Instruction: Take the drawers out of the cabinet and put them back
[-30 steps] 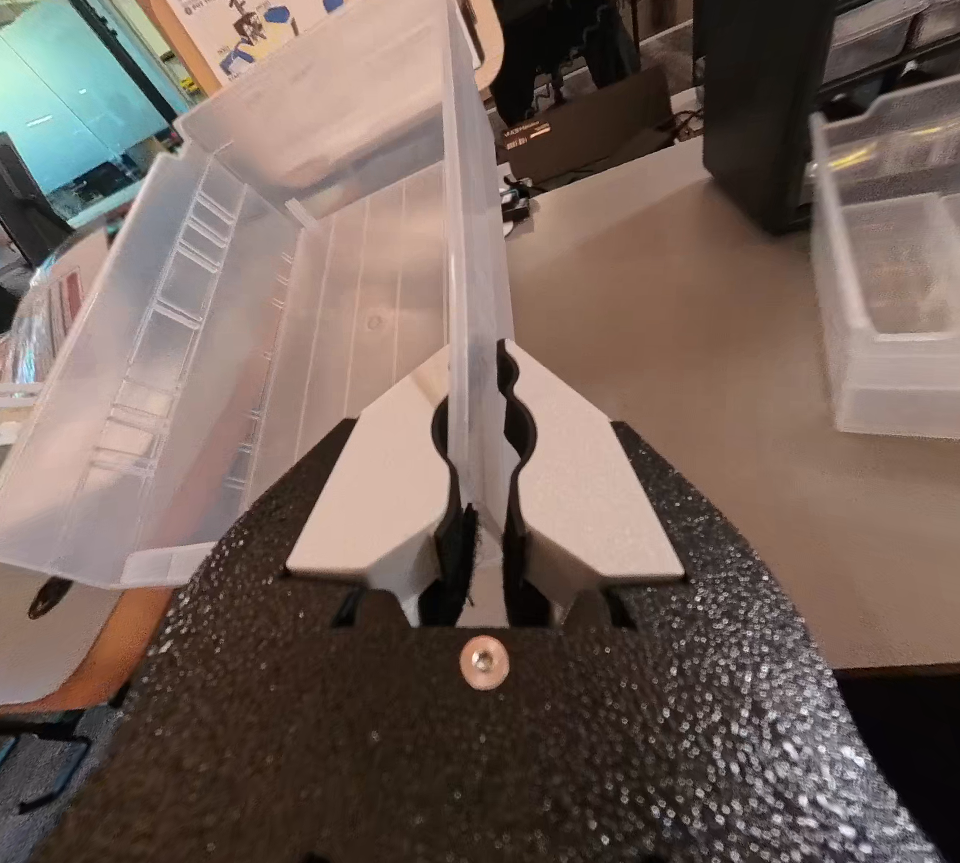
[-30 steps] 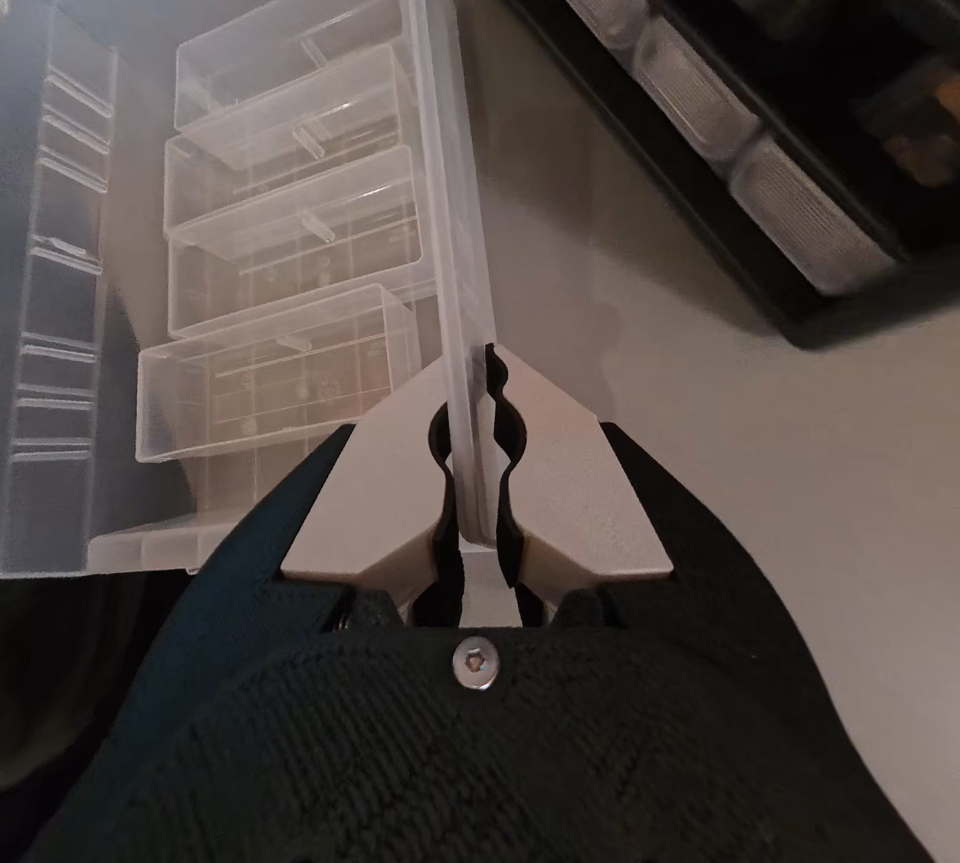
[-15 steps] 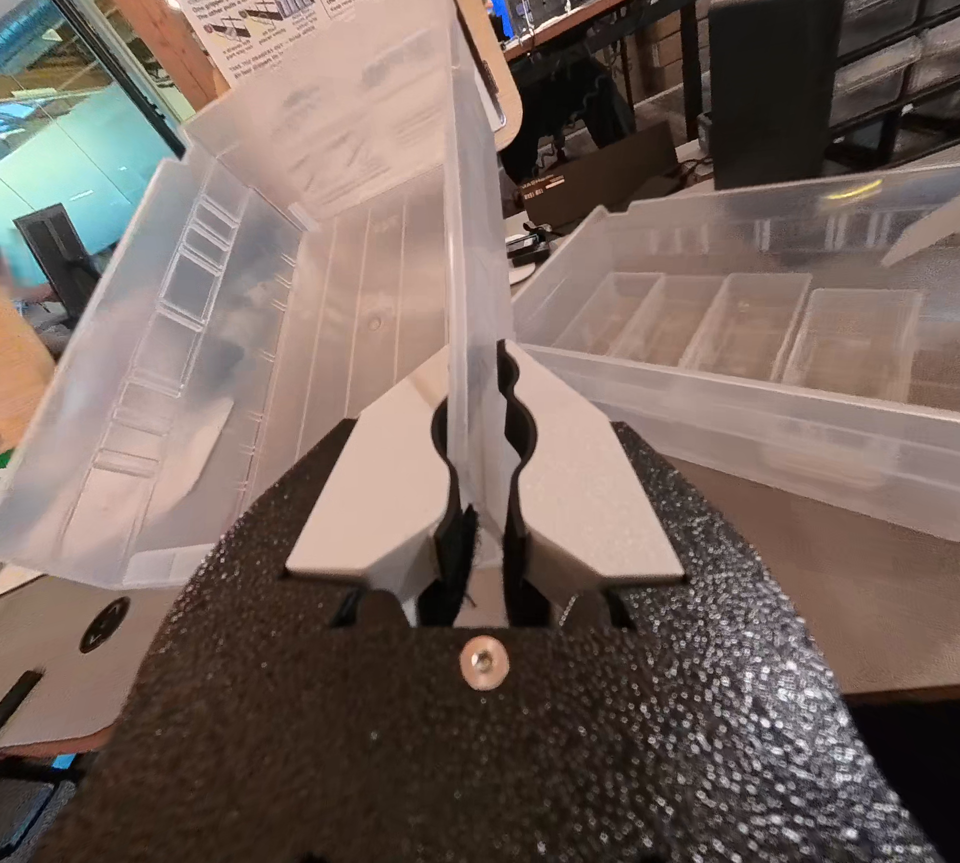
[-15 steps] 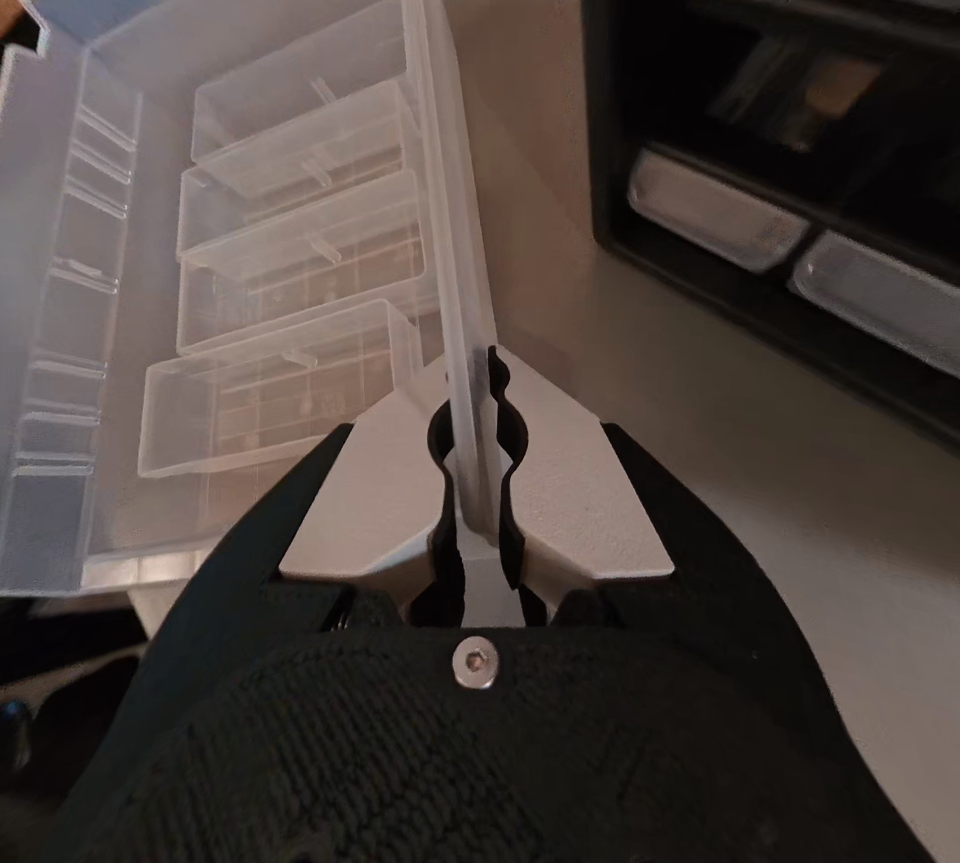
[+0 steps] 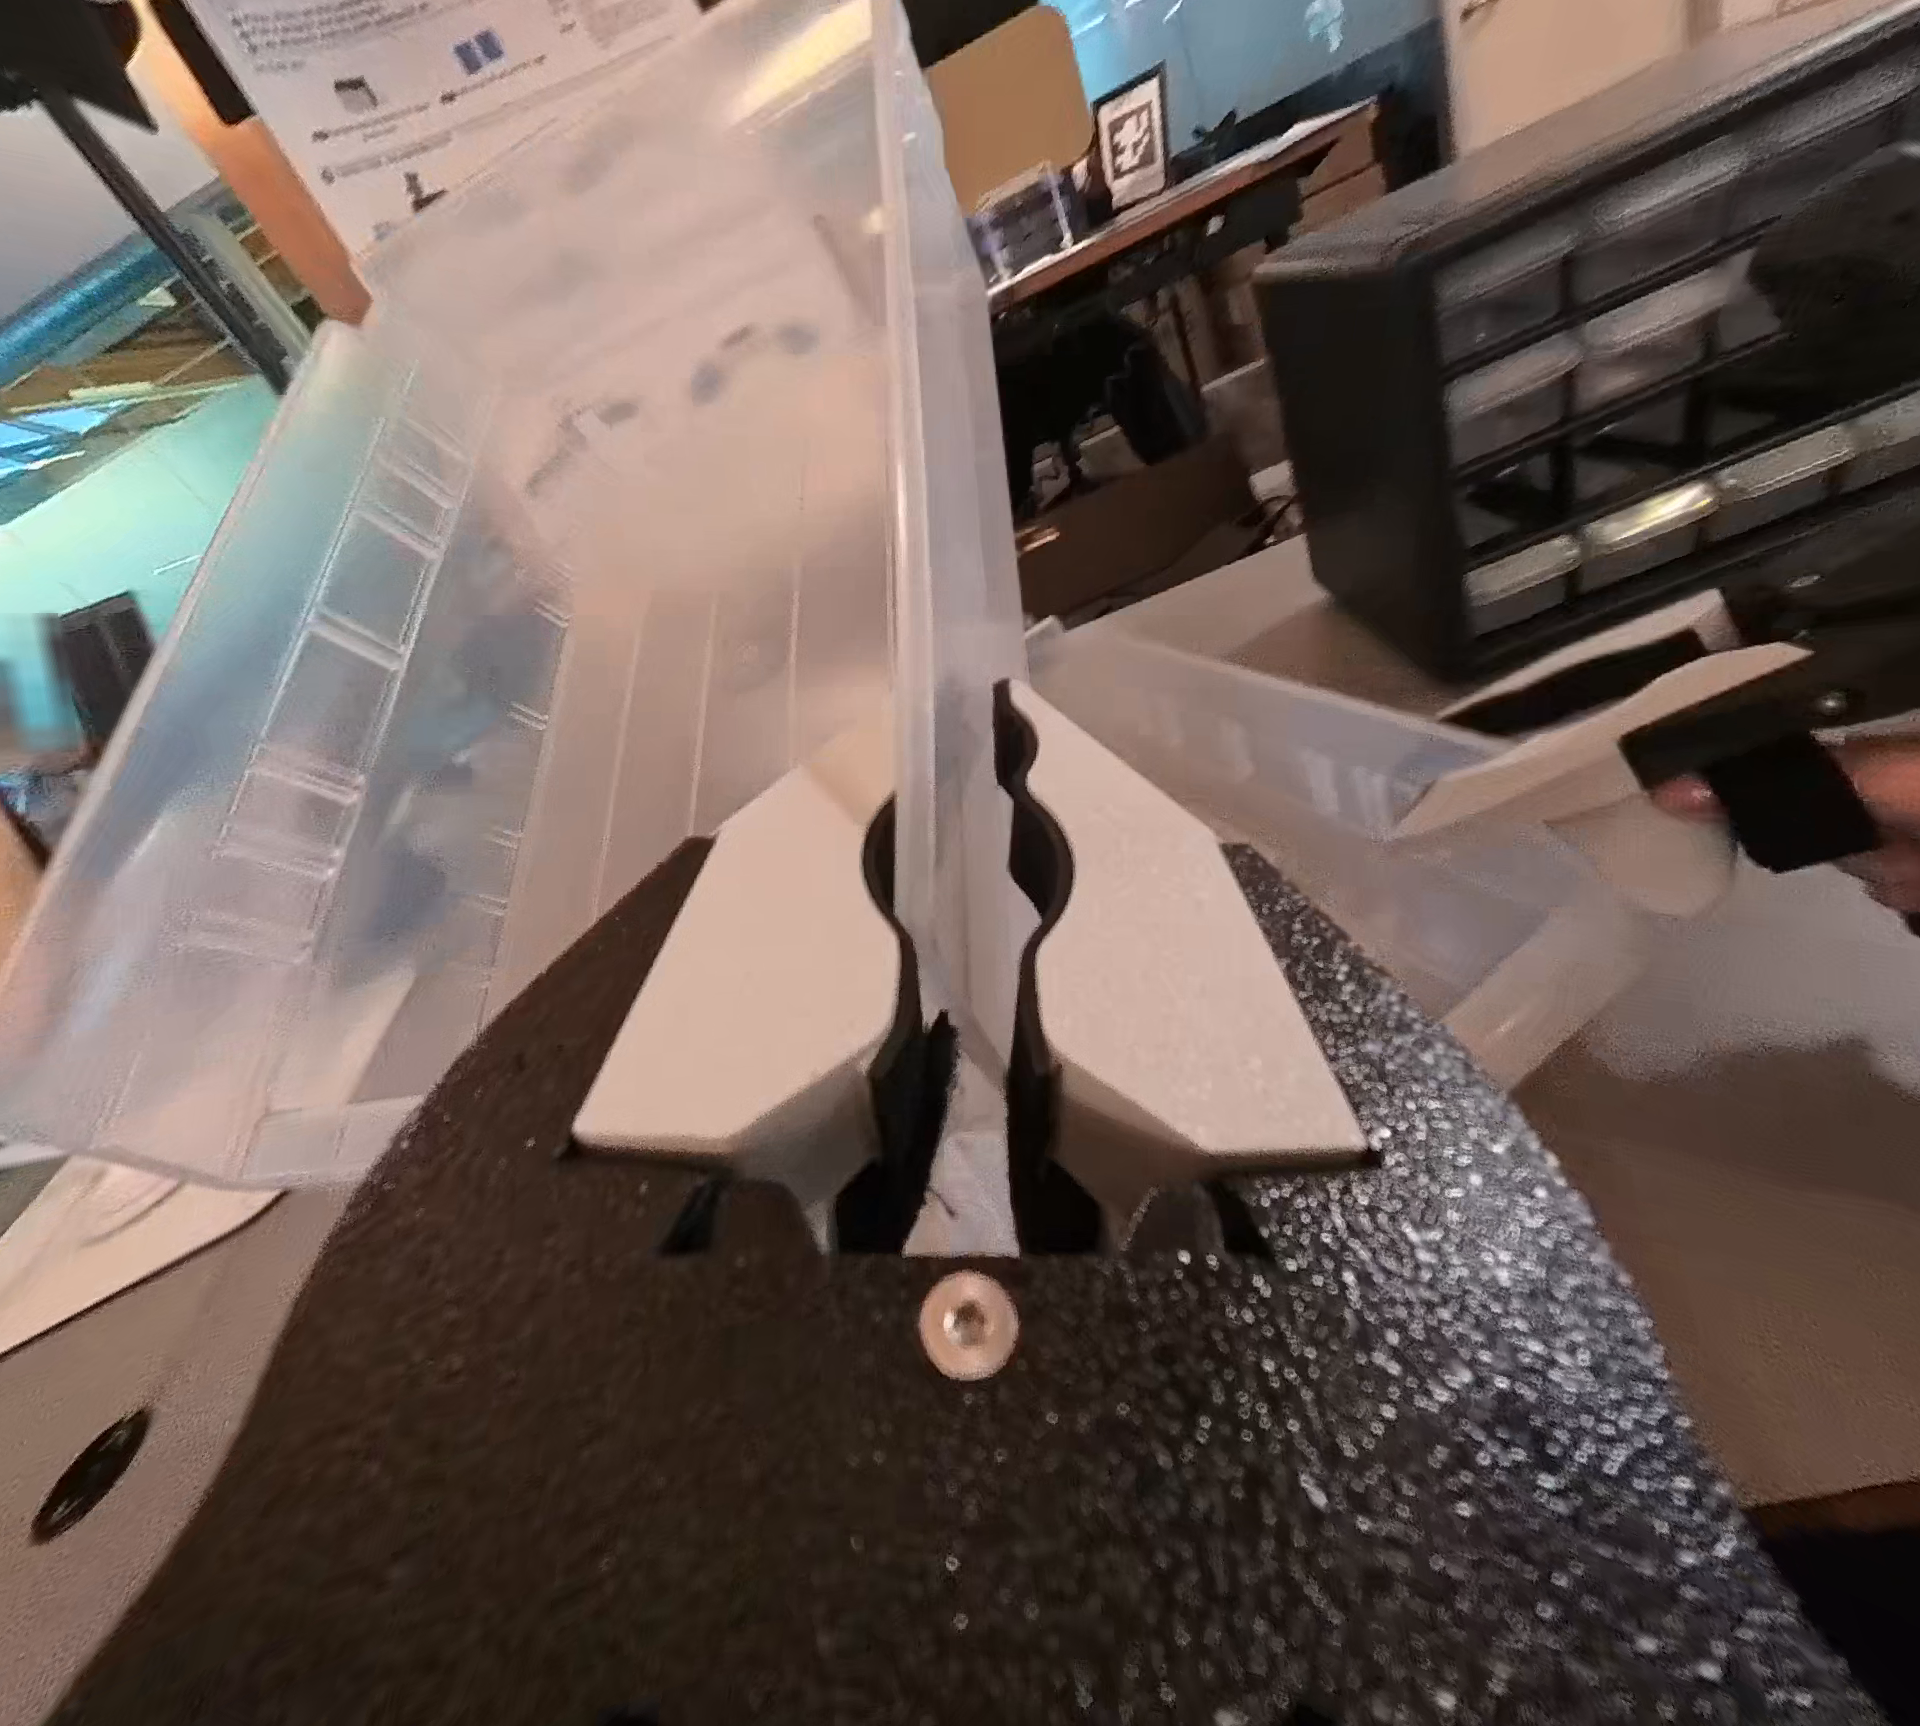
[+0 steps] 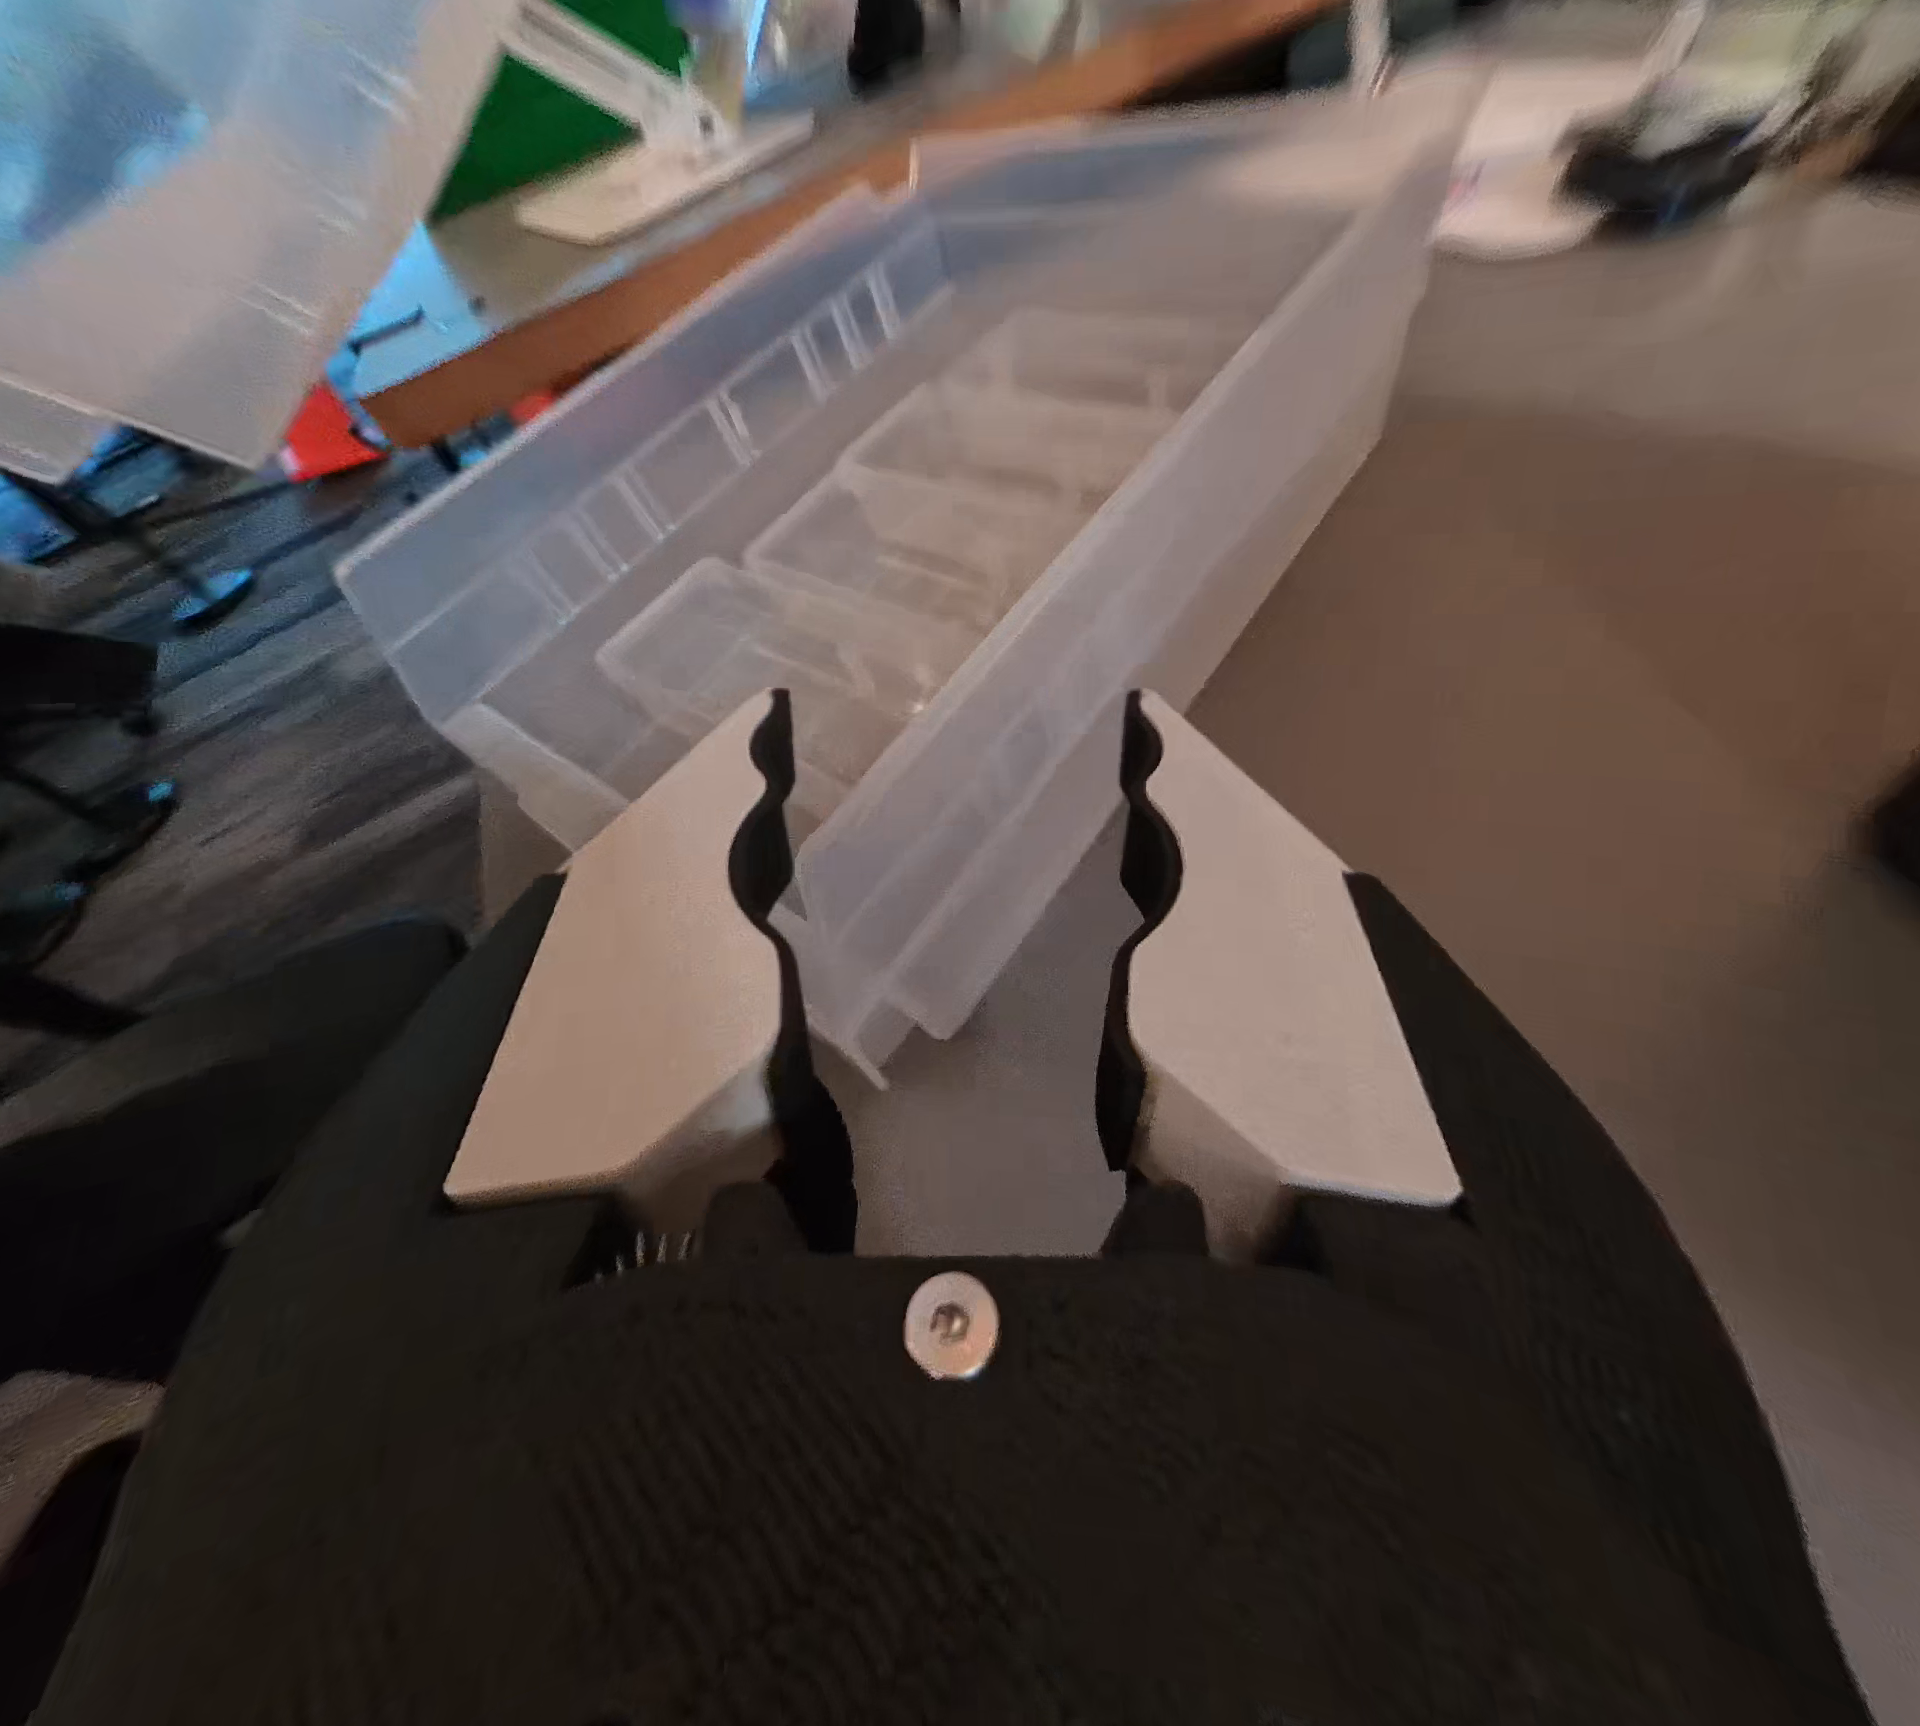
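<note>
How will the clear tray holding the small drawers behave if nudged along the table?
The clear tray looks thin-walled and light, so it probably slides easily on the smooth table. The loose small drawers inside may shift. Its long wall would likely flex under the open right gripper.

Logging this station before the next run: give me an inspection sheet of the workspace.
Surface: grey table, mostly bare.
Job's things: black cabinet at the back; empty bin held up, tilted; second bin on the table, small drawers inside.
Clutter: instruction sheet behind.
Grippers: left gripper clamps the empty bin's wall; right gripper open, second bin's wall between its fingers.
Cables: nothing seen.
Surroundings: blurred benches, boxes.
</note>
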`<state>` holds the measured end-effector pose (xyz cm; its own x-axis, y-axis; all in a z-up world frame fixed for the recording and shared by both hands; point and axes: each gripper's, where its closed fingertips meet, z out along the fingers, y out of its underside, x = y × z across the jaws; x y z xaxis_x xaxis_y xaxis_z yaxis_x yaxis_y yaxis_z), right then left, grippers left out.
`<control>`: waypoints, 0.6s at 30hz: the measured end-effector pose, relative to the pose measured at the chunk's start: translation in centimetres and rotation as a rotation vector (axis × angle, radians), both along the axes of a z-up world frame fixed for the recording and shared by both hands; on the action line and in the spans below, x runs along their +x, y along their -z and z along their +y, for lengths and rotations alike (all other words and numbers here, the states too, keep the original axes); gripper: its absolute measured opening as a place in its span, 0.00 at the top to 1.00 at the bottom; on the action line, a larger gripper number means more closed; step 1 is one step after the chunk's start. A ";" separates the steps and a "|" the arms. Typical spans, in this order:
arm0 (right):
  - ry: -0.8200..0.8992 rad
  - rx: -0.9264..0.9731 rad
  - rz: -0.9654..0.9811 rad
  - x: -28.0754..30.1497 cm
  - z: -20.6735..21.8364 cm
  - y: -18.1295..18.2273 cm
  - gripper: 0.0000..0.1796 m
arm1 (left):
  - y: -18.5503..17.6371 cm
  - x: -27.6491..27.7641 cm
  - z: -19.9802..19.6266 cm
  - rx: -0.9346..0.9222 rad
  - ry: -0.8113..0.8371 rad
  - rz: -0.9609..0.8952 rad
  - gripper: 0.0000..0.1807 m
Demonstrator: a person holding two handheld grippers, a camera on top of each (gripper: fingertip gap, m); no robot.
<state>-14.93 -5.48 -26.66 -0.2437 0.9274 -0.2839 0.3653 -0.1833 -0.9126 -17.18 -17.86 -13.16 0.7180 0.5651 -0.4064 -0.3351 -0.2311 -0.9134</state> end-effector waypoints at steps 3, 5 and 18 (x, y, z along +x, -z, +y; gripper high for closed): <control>0.135 0.132 0.275 4.4 4.1 -5.4 0.65 | -0.9 2.6 1.9 -0.001 0.067 0.033 0.96; 0.281 0.231 0.461 9.2 8.1 -9.4 0.65 | -1.9 4.6 4.1 0.020 0.112 0.077 0.96; 1.419 0.707 0.534 48.2 32.3 -12.9 0.68 | -2.7 28.5 24.1 0.015 0.875 0.109 0.96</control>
<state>33.27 26.87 -13.80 0.9191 0.3834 0.0908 -0.0767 0.4001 -0.9133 11.32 6.24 -10.48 0.8536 -0.1639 -0.4945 -0.4714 0.1611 -0.8671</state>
